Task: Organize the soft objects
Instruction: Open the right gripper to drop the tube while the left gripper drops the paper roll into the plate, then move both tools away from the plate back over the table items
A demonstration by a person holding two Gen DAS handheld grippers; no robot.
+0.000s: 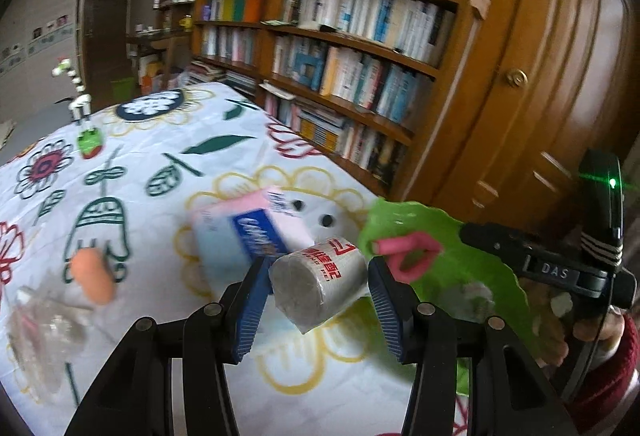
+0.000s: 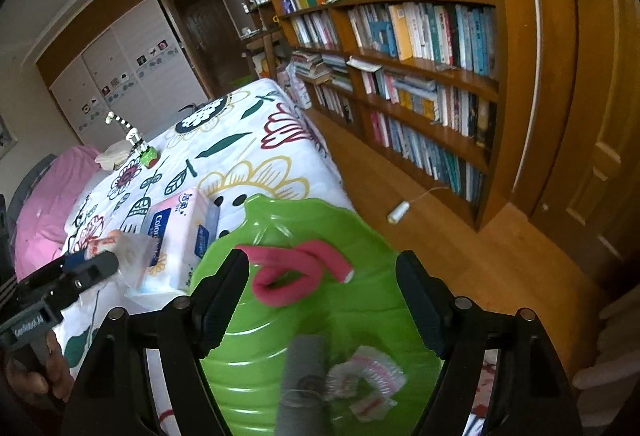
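Since the wrapped paper roll (image 1: pixel 320 286) in my left tongs (image 1: pixel 316 300) is light, squashy w/ slick film, I'd grip mid-body; right tongs (image 2: pixel 320 300) gape empty over green tray (image 2: pixel 360 236).

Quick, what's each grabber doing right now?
Left gripper: shut on the wrapped paper roll.
Right gripper: open, holding nothing, above the green leaf tray.
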